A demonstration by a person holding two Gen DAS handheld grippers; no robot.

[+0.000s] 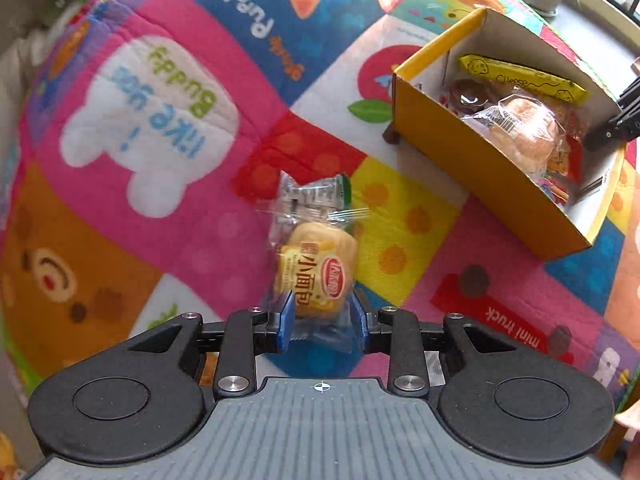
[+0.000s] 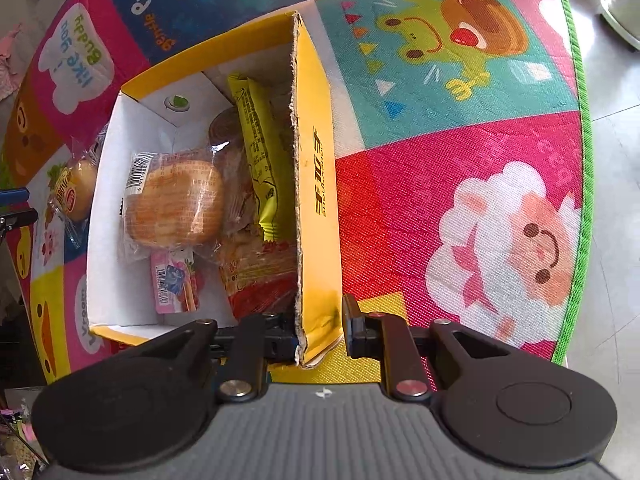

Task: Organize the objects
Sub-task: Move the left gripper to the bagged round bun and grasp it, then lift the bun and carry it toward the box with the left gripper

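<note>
The left gripper (image 1: 322, 316) points steeply downward with its blue pads clamped on a wrapped bun (image 1: 316, 268), while the right gripper (image 2: 320, 330), also pointing steeply downward, pinches the yellow box's side wall (image 2: 316, 200) between its jaws.

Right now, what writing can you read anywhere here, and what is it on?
"Cheese": yellow snack packet in the box.
"like you! Buddy": play mat.
"mini truck": mat too.
"小面包": bread packet in the left tongs.
Barcodes and the box's printing: too small.

Yellow cardboard box (image 1: 472, 168) white inside, multicoloured cartoon-patchwork mat (image 1: 180, 128), blue fingers (image 1: 286, 320)
</note>
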